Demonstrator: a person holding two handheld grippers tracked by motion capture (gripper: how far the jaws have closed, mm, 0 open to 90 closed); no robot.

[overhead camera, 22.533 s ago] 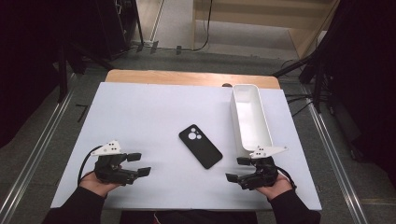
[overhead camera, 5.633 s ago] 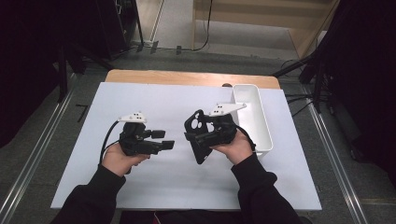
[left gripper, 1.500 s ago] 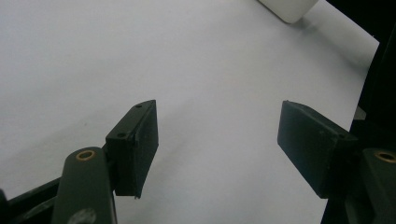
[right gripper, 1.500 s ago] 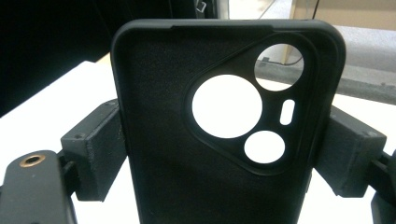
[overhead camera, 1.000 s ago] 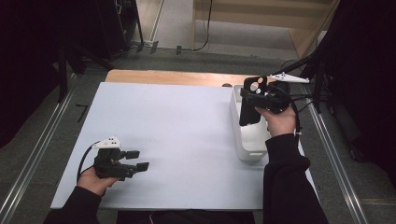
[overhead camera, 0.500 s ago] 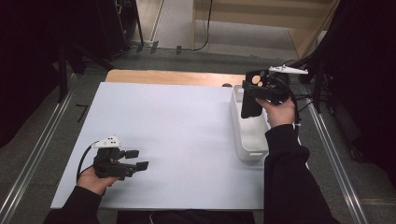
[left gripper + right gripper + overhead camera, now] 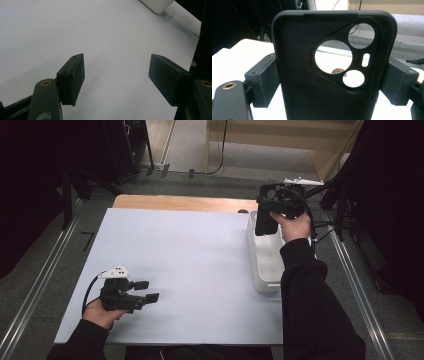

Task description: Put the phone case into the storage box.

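Black and matte, the empty phone case (image 7: 332, 65) stands upright between the two pads of the right gripper (image 7: 332, 85), which pinch it by its long edges. In the right gripper view its inner face is turned to the camera, and the cut-out for the lenses sits in its upper half; through those round holes the pale table beyond shows. The same case (image 7: 265, 217) appears in the high view as a dark slab hanging down from the right gripper (image 7: 272, 210), held in the air above the far end of the white tray (image 7: 262, 270). That tray is a long, narrow, open bin lying along the right edge of the white tabletop (image 7: 190, 265), its length running away from the person, with a sleeve-covered forearm crossing its near end.

Well apart from all this, at the near left part of the tabletop, the left gripper (image 7: 142, 291) lies low in the person's left hand (image 7: 100, 312), pointing toward the right. Its jaws stand spread with nothing between them: in the left gripper view only bare white tabletop (image 7: 75, 30) lies ahead of the left gripper (image 7: 117, 75), and a rounded corner of the tray (image 7: 157, 5) peeps in far beyond them at the top.
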